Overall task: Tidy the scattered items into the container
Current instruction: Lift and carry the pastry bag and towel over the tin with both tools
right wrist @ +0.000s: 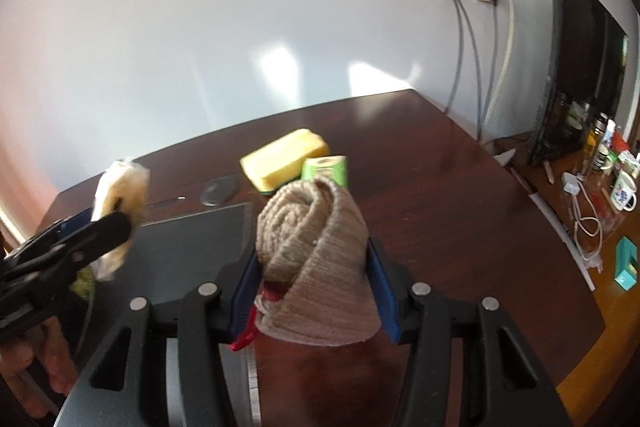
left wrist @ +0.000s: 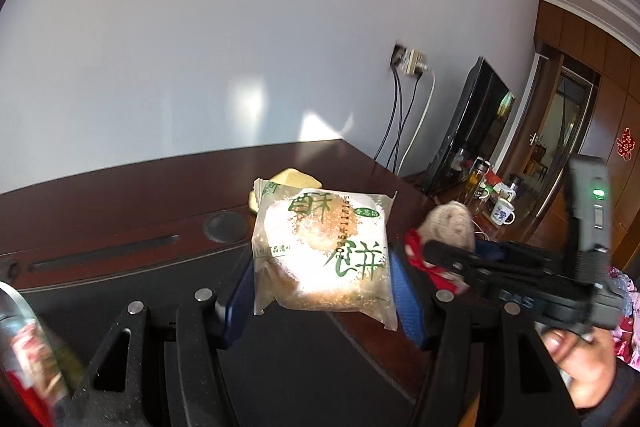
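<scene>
My left gripper (left wrist: 322, 275) is shut on a clear-wrapped pastry pack (left wrist: 322, 251) with green characters, held above the dark desk (left wrist: 120, 187). It also shows in the right wrist view (right wrist: 120, 203) at the left. My right gripper (right wrist: 316, 267) is shut on a rolled beige knit sock (right wrist: 316, 251) with a red part under it, also seen in the left wrist view (left wrist: 448, 227). A yellow sponge (right wrist: 286, 159) and a green packet (right wrist: 326, 169) lie on the desk beyond. A container is not clearly seen.
A dark mat (right wrist: 188, 239) covers the desk's near part, with a round grommet (right wrist: 218, 191) behind it. A TV (right wrist: 576, 67), cables (right wrist: 480, 67), bottles and a mug (right wrist: 624, 191) stand on a side cabinet at the right.
</scene>
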A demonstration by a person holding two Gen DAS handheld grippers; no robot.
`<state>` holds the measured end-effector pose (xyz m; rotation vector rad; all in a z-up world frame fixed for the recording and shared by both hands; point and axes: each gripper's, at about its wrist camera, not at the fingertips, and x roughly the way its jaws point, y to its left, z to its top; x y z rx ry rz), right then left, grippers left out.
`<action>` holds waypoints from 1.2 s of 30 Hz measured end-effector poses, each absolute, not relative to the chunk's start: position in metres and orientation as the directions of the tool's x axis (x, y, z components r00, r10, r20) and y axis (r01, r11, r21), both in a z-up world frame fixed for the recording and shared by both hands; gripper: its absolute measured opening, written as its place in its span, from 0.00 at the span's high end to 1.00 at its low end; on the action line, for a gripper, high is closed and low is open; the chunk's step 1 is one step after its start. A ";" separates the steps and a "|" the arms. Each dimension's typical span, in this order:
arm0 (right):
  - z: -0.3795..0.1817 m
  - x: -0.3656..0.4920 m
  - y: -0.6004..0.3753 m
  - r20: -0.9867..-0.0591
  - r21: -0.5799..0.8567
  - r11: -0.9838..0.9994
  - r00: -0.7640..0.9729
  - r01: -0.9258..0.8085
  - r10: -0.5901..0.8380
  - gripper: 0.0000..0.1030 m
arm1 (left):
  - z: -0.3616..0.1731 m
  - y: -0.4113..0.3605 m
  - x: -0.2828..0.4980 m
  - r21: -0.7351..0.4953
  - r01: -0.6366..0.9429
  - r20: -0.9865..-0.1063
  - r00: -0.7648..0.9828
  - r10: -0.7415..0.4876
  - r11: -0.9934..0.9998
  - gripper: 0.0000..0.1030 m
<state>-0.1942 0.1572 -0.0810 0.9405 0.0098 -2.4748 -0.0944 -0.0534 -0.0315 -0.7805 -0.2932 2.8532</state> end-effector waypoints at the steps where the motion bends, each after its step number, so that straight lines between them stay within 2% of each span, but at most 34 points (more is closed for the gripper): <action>1: -0.078 -0.189 0.152 -0.619 0.170 -0.871 -0.637 0.462 -0.459 0.50 | -0.026 -0.060 -0.081 -0.229 -0.096 -0.478 -0.856 0.198 -0.969 0.39; 6: -0.065 -0.155 0.109 -0.576 0.194 -0.796 -0.591 0.573 -0.565 0.50 | -0.009 -0.100 -0.022 -0.204 0.002 -0.467 -0.879 0.096 -0.979 0.39; 12: -0.058 -0.119 0.036 -0.540 0.222 -0.676 -0.489 0.702 -0.685 0.50 | 0.007 -0.174 0.049 -0.148 0.224 -0.446 -0.885 -0.137 -0.963 0.39; 16: -0.053 -0.086 -0.016 -0.525 0.213 -0.584 -0.412 0.783 -0.744 0.50 | 0.001 -0.217 0.083 -0.104 0.362 -0.467 -0.840 -0.276 -0.926 0.39; 19: -0.054 -0.064 -0.052 -0.531 0.196 -0.521 -0.357 0.831 -0.769 0.50 | -0.015 -0.244 0.096 -0.100 0.435 -0.509 -0.795 -0.329 -0.895 0.39; 25: -0.070 -0.032 -0.103 -0.569 0.165 -0.453 -0.291 0.876 -0.769 0.50 | -0.050 -0.274 0.100 -0.121 0.493 -0.580 -0.740 -0.342 -0.862 0.39; 36: -0.087 -0.016 -0.127 -0.597 0.160 -0.438 -0.267 0.885 -0.757 0.50 | -0.074 -0.288 0.116 -0.129 0.508 -0.627 -0.707 -0.327 -0.852 0.38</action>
